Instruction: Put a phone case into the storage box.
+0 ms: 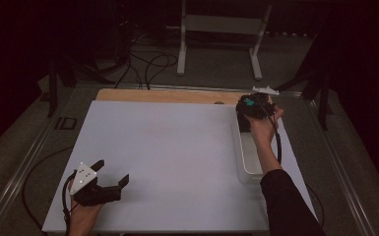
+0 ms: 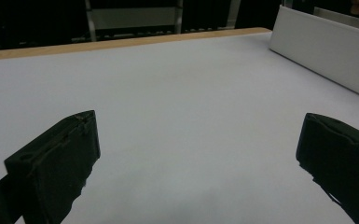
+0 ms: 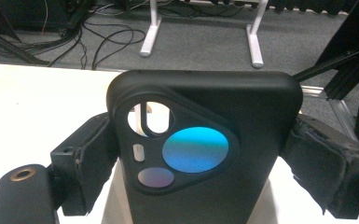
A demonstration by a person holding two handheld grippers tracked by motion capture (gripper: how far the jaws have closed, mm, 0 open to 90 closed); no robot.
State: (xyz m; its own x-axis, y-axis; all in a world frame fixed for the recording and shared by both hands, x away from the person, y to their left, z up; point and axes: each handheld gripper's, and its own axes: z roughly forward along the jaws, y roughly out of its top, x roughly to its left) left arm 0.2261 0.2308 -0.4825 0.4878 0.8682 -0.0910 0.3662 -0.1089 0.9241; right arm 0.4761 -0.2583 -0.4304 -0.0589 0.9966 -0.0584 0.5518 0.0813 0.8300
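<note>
Table [image 1: 167, 157] is lying bare and white, carrying a long white tray [image 1: 248, 164] along its right side. Over the tray's far end, the right hand-held gripper [image 3: 200, 154] is pinching a black phone case [image 3: 205, 154] across its width, just below the camera cutout. It is likely proving light, flexible and smooth, so gripping its stiffer edges seems wisest. Near the front left corner, the left hand-held gripper [image 2: 196, 154] is hovering wide, holding nothing.

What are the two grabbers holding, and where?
The right gripper pinches a black phone case by its two long side edges. The left gripper is open and holds nothing.
</note>
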